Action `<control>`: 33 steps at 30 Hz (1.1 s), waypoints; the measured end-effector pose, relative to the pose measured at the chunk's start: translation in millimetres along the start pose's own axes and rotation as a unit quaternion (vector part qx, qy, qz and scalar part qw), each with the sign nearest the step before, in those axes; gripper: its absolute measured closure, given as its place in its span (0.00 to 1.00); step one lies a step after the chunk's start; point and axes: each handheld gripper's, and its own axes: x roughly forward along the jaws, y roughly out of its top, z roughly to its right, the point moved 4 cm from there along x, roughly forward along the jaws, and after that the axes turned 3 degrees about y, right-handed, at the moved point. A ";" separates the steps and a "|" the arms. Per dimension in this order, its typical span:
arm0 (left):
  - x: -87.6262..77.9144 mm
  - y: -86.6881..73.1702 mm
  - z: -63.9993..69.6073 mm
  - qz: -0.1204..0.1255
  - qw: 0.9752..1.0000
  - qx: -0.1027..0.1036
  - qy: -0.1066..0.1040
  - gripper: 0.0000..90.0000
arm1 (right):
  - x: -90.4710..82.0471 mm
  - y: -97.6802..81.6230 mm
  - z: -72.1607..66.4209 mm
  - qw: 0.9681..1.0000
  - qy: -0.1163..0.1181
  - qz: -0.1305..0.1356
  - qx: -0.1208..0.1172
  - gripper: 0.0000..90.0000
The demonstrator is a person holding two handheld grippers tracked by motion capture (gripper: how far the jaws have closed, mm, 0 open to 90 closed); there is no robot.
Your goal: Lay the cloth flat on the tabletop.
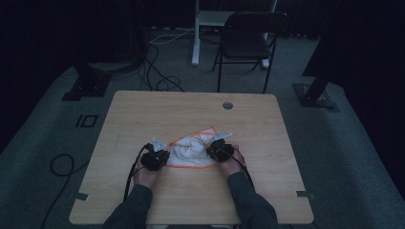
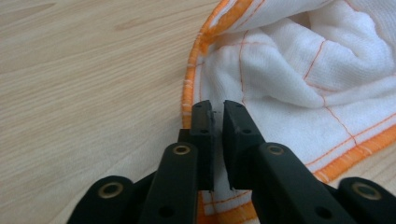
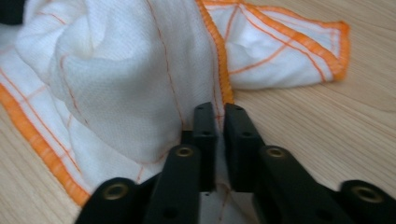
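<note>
We work at a light wooden tabletop with a white cloth edged and gridded in orange stitching lying crumpled just below its middle. From above, our left tool sits at the cloth's 9 o'clock side and our right tool at its 3 o'clock side, so the cloth lies bunched between the two, touching both.

In the left gripper view, the left tool has its jaws drawn nearly together, with only a narrow slit between them. The cloth spreads from 12 o'clock round to 4 o'clock of the jaw tips, and its orange hem runs down to the left jaw and passes under the tool. The jaws appear closed on the cloth's edge there, though the pinched fabric itself is hard to make out.

In the right gripper view, the right tool is likewise closed to a thin gap, and an orange hem comes straight down from 12 o'clock into that gap, so we grip the cloth by this edge. The bulk of the cloth rises in folds at 10 o'clock, and one flat corner lies on the tabletop at 2 o'clock.
</note>
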 end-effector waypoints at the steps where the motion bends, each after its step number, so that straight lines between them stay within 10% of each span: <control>1: -1.0 -1.3 -0.5 0.001 1.000 -0.001 -0.001 0.95 | -1.4 -0.9 0.7 1.000 -0.005 -0.002 -0.002 0.97; 14: -17.1 -16.8 2.3 -0.003 1.000 -0.013 -0.005 0.97 | -30.9 -28.6 19.2 0.998 -0.033 0.013 0.059 0.98; 33: -2.8 17.2 4.2 0.007 1.000 -0.013 0.001 0.86 | -35.8 27.7 -8.0 0.997 -0.001 0.080 0.002 0.77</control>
